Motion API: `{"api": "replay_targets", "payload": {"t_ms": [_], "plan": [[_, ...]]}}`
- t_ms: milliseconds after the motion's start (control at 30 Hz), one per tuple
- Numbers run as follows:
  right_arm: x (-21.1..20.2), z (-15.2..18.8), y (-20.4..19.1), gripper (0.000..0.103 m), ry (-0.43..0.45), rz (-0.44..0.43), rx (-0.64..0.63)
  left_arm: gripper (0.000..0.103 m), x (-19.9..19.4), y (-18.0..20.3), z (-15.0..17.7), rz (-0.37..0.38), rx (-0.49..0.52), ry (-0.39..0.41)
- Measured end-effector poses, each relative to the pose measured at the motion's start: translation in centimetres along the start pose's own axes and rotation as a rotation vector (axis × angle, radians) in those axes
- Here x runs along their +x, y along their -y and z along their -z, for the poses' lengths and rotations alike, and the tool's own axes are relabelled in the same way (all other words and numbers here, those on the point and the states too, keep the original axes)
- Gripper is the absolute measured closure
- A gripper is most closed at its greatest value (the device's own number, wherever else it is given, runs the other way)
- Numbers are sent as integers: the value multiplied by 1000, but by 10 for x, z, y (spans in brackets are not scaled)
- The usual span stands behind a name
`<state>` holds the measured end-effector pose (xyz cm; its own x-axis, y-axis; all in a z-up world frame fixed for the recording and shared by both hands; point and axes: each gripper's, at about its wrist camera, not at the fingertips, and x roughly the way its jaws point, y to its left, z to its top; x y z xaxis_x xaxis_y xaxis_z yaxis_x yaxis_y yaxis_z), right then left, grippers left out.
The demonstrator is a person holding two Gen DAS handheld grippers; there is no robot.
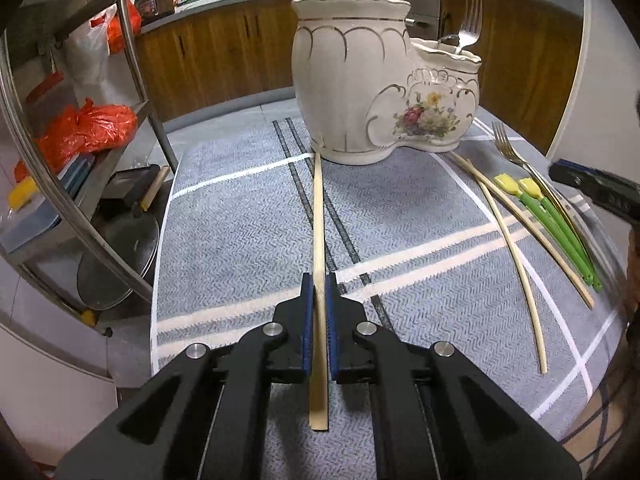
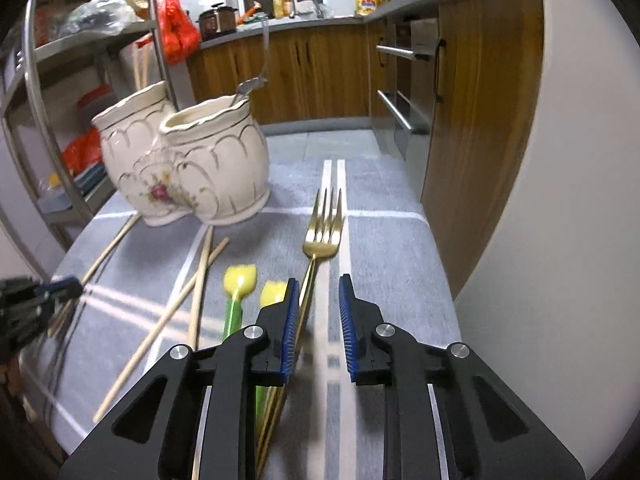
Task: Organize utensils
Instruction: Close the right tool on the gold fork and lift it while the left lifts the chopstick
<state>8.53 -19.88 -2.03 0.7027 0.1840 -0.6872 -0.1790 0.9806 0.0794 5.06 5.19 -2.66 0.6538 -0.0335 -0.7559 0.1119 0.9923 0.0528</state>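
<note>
A white ceramic two-pot utensil holder (image 1: 360,92) stands on the grey striped cloth; it also shows in the right wrist view (image 2: 188,168). The tall pot holds chopsticks, the low pot a fork (image 1: 470,26). My left gripper (image 1: 319,292) is shut on a bamboo chopstick (image 1: 318,208) that points at the holder's base. My right gripper (image 2: 319,304) is open above the cloth, with the gold fork (image 2: 324,232) lying along its left finger. Two more chopsticks (image 2: 200,276) and two green utensils with yellow heads (image 2: 239,280) lie left of the fork.
A metal shelf rack (image 1: 80,128) with orange bags and pans stands at the left. Wooden kitchen cabinets (image 2: 312,72) run along the back and right. The table's edge curves close on the right (image 2: 440,272).
</note>
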Motion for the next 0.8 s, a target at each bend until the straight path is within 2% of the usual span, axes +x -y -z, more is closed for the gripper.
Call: {"api": "replay_targets", "payload": {"t_ms": [33,100,200,400,533,600,667,800], "plan": [[6,-4,2,82,-20,2,10,97,0,-1,0,0,1,5],[17,-13,4,82,-60,-51,51,97,0,-1,0,0,6,15],[27,-21,-2,82,-83,32,13,97,1,-3,0,17,-6,17],[32,-16,-12,81,-144,11,-38,97,1,-6,0,38,-16,21],[32,-15,-17,81,-140,20,-75,97,2,-3,0,38,-6,23],[34,-17,-17,84,-143,9,-79,97,2,-3,0,43,-6,23],[32,-14,-19,94,-141,9,-78,97,1,-4,0,47,-10,24],[23,-12,-18,97,-108,-2,-74,97,1,-10,1,78,-40,26]]}}
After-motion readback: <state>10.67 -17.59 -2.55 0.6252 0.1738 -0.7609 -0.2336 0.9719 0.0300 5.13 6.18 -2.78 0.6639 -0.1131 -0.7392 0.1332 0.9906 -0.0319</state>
